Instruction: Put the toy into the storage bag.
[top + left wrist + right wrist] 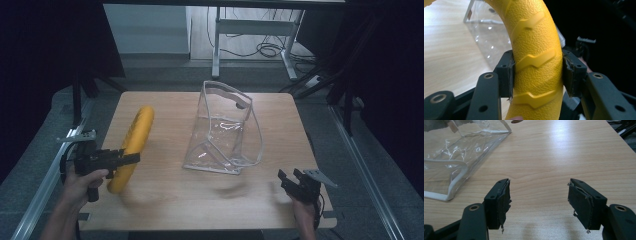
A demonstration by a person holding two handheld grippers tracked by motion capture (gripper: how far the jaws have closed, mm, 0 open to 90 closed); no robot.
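Yellow ring (536, 62) clamped upright in left gripper (112, 159) jaws, seemingly lifted

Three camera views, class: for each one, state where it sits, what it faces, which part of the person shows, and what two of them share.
High view: above the near table edge, facing forward and down; both forearms show, left tongs, right tongs.
Left gripper view: on the left tongs, facing the textured yellow ring they clamp.
Right gripper view: on the right tongs, facing the wooden table, jaws apart.
Shared: the clear plastic zip bag.
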